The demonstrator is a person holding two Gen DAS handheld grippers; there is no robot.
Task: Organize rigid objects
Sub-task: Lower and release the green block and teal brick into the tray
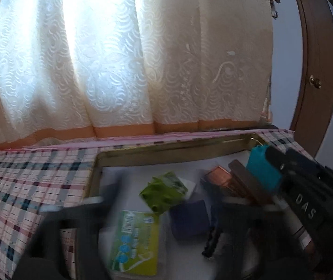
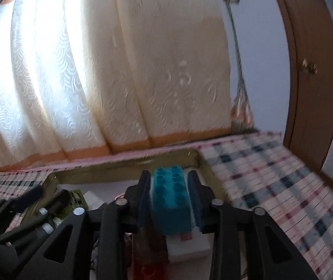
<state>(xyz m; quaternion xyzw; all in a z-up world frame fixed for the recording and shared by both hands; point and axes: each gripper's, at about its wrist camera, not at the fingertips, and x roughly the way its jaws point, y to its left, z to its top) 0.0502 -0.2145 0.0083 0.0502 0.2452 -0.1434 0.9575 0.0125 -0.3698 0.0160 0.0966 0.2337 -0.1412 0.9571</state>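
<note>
A teal studded brick point(image 2: 171, 200) stands between the pads of my right gripper point(image 2: 170, 196), over a white block in the far right corner of a gold-rimmed tray point(image 2: 124, 163). Thin light strips show on both sides of the brick, so the pads do not press on it. In the left wrist view the same brick point(image 1: 262, 168) is at the right, with the right gripper point(image 1: 271, 161) around it. My left gripper point(image 1: 166, 198) is blurred and wide open over the tray point(image 1: 166, 150). Below it lie a green packet point(image 1: 164, 190), a purple cube point(image 1: 189, 219) and a green-yellow card pack point(image 1: 136, 240).
A copper box point(image 1: 220, 177) and a brown flat stick point(image 1: 248, 182) lie in the tray beside the brick, and a dark clip point(image 1: 212, 242) lies near the cube. A checked cloth point(image 1: 30, 186) covers the surface around the tray. A curtain hangs close behind, and a wooden door stands at the right.
</note>
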